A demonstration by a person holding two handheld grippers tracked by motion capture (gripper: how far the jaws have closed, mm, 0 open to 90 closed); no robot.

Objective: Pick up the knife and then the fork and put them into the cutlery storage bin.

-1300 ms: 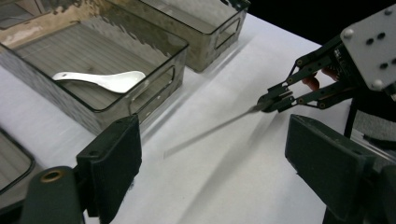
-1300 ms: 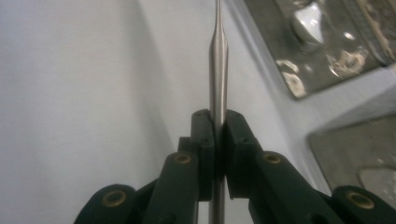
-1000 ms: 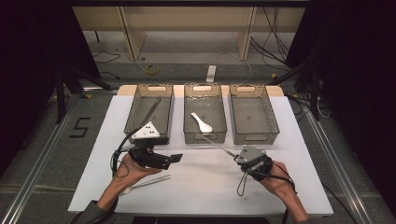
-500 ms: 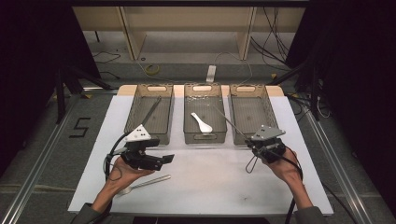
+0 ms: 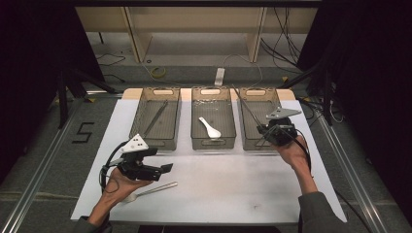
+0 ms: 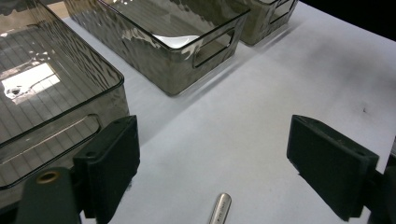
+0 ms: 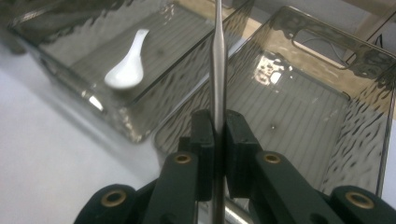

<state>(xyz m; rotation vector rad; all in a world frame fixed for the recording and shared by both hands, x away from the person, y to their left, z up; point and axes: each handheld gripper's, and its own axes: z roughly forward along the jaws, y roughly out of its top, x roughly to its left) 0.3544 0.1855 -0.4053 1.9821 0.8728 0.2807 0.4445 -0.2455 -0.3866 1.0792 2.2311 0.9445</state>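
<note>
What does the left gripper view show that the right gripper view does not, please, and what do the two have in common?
The left gripper view alone shows its own gripper with jaws wide apart over the white table, and the tip of a metal handle lying on the table between them.

The right gripper view alone shows its gripper clamped on a thin metal utensil above the right bin, and the white spoon lying clearly in the middle bin.

Both show smoky transparent bins and the white tabletop.
</note>
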